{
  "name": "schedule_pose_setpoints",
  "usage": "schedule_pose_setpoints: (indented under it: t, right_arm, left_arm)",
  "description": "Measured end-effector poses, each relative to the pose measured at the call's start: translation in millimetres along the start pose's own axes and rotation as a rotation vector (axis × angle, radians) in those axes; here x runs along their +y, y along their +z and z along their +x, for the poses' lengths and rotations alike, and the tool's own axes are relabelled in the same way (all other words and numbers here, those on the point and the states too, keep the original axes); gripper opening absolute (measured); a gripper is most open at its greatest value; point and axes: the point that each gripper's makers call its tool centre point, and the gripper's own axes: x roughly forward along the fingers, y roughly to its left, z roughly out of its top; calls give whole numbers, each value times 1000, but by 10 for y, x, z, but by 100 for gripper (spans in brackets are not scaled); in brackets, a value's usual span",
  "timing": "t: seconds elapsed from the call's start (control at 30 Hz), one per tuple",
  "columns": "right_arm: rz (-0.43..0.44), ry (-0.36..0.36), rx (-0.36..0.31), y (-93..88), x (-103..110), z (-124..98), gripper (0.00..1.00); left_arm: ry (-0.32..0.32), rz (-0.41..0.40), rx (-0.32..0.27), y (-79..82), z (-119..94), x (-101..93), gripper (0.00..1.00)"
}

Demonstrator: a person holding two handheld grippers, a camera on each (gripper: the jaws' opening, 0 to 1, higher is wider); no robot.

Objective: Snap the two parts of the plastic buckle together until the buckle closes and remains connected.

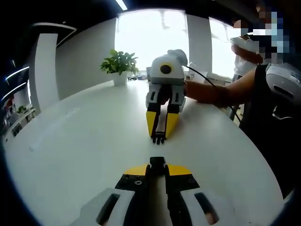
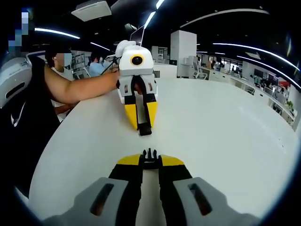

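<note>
Black plastic buckle halves, small, light, stiff. Left gripper [image 1: 157, 165] jaws pinch socket half [image 2: 145, 129]; right gripper [image 2: 150, 157] jaws pinch pronged half [image 1: 159, 138]. Both apart above white desk [image 1: 84, 141] middle. Hold backs, leave tips free.

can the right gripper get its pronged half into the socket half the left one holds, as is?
Probably yes. The right gripper holds the pronged half facing the socket half in the left gripper. Bare table lies between them, nothing blocking; they look roughly aligned.
</note>
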Motion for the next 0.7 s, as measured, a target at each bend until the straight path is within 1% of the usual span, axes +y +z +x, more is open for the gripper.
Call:
schedule_pose_setpoints:
  t: [0.7]
  right_arm:
    - [-7,1,-1,10,15,22,12]
  left_arm:
    - [-5,-3,-6,12,20,3,11]
